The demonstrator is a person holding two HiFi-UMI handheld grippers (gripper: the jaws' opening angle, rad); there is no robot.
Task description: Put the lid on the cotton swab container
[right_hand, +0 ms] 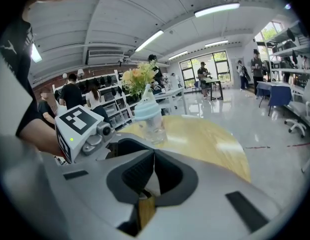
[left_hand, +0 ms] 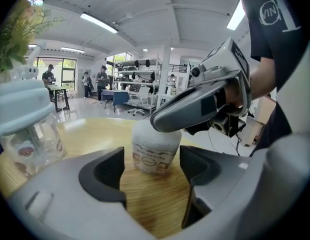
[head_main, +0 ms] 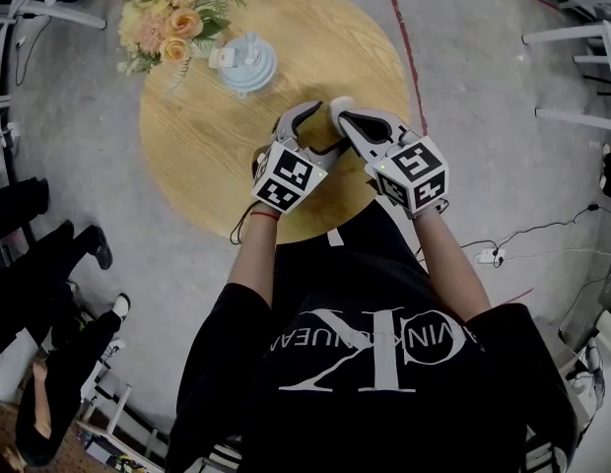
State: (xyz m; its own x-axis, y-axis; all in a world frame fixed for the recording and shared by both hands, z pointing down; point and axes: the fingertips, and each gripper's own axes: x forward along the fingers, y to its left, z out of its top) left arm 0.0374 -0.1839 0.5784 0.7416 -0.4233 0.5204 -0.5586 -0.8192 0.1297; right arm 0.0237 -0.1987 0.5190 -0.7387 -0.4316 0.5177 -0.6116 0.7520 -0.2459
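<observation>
Pressing from two o'clock, the right gripper point(left_hand: 156, 124), jaws together, tops the lid point(left_hand: 157, 140) — seemingly seated on its container point(left_hand: 150, 159); left gripper point(left_hand: 153, 171) gapes, empty.

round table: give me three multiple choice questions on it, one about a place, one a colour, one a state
1. Where on the table do the flowers stand?
A. at its far left edge
B. at its centre
C. at the near edge by the person

2. What colour is the bottle cap next to the flowers?
A. red
B. light blue
C. black

3. How do the jaws of the right gripper stand?
A. wide apart
B. clamped on the flowers
C. shut together

Answers:
1 A, the head view shows them at the far left rim.
2 B, the cap is pale blue in both the head view and the right gripper view.
3 C, the right gripper view shows the pads meeting.
</observation>
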